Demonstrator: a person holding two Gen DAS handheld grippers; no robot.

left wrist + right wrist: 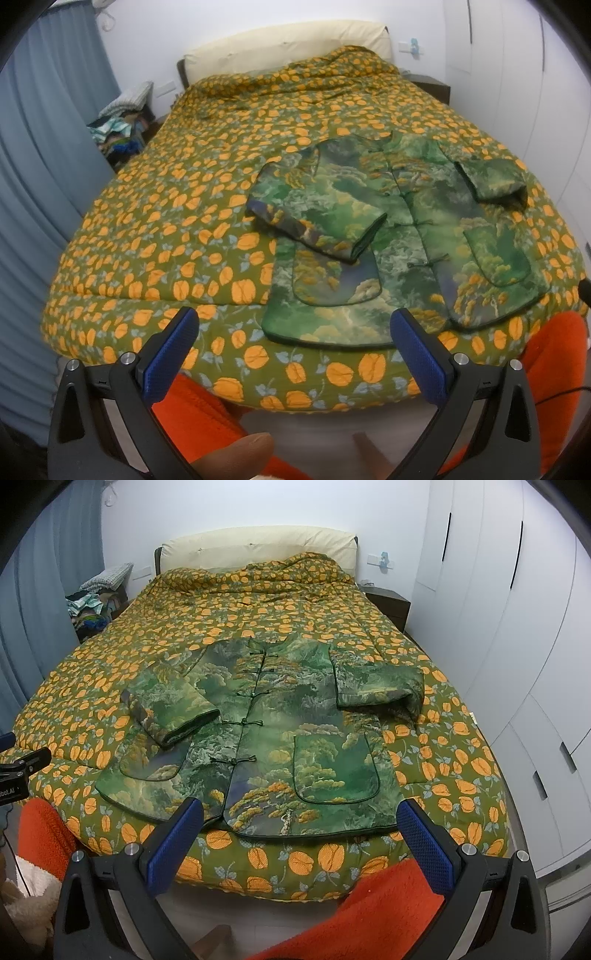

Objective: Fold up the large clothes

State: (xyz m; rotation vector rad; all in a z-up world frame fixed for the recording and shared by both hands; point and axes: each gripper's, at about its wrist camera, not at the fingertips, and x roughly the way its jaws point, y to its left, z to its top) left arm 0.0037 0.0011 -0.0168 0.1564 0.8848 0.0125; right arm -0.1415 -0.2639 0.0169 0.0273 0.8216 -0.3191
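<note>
A green padded jacket (406, 236) with a landscape print, knot buttons and two patch pockets lies flat, front up, near the foot of the bed; it also shows in the right wrist view (280, 738). Both sleeves are folded inward over the chest. My left gripper (295, 332) is open and empty, held off the foot edge, just short of the jacket's hem at its left part. My right gripper (299, 823) is open and empty, held at the hem's middle, above the bed edge.
The bed has an olive quilt (258, 609) with orange flowers and a cream headboard (258, 542). White wardrobes (517, 627) stand right, a dark nightstand (388, 602) and a clothes pile (92, 609) flank the bed. Blue curtains (44, 147) hang left. Orange fleece legs (388, 915) are below.
</note>
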